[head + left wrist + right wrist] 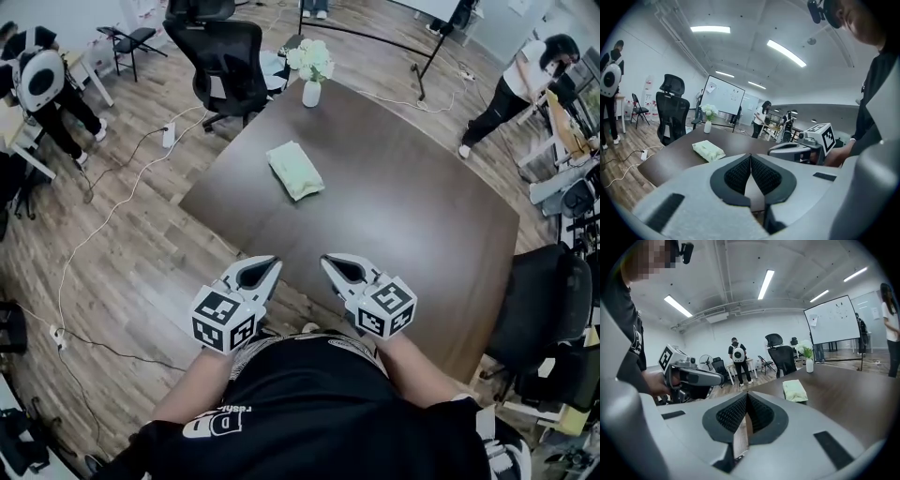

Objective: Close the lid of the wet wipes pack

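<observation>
1. Looking down in the head view: finds the left gripper (273,264) and the right gripper (327,262) side by side above the near edge of the dark brown table (422,225), tips pointing away from the body and apart from each other. Shows each pair of jaws pressed together with nothing between. Places the pale green wet wipes pack (295,170) flat on the table, well ahead of both grippers and touched by neither. Cannot tell at this size how its lid stands. Puts a white vase of flowers (311,84) at the far corner beyond the pack, and a black office chair (220,56) on the floor past that.

2. Turning to the left gripper view: looks along the left gripper (750,155), with ribbed black pads (738,173) meeting in one line, shut on nothing. Sets the wet wipes pack (708,151) ahead and to the left of the tips, lying on the table (670,157). Catches the right gripper (771,150) near on the right, and a whiteboard (723,100) far behind.

3. Ending with the right gripper view: looks along the right gripper (746,394), jaws likewise together and empty. Sets the wet wipes pack (794,391) ahead and to the right, well apart from the tips, with the vase of flowers (808,359) behind it and the left gripper (721,378) on the left.
</observation>
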`<state>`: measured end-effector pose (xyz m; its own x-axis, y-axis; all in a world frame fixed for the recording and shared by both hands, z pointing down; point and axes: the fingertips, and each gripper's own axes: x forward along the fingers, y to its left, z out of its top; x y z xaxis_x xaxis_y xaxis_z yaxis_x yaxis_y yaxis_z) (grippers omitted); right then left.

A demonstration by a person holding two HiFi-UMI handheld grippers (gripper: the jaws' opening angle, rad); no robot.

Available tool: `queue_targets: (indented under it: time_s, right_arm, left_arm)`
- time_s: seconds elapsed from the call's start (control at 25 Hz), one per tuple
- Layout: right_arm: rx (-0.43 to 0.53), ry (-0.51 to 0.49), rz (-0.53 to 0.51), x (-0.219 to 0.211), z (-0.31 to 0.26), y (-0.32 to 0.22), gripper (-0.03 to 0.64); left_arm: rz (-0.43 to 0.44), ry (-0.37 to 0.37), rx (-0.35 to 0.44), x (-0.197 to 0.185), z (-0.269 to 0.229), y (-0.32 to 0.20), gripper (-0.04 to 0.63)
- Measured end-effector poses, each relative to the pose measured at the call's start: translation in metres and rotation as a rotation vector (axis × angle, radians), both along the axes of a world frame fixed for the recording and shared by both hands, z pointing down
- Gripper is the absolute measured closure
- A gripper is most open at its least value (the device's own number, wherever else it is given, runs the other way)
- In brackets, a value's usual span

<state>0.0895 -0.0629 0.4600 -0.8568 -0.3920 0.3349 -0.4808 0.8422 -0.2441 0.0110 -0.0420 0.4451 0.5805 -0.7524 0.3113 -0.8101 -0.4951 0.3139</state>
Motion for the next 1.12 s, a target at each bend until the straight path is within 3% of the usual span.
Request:
queue_targets:
  time_s: [0.24, 0.52, 1.12]
  right_arm:
    - [0.016, -0.002, -0.067, 0.038, 0.003, 0.020, 0.612]
    - [-0.014, -0.014, -0.058, 0.071, 0.010, 0.036, 0.612]
    - [0.019, -0.009, -0.060, 0.087, 0.006, 0.045, 0.612]
  left_arm:
    - [-0.104, -0.004, -0.001, 0.030, 0.006, 0.029, 0.575]
    - [-0.159, -0.012, -0.027, 0.054, 0.015, 0.054, 0.575]
    - [-0.095, -0.051, -0.030, 0.086, 0.011, 0.053, 0.575]
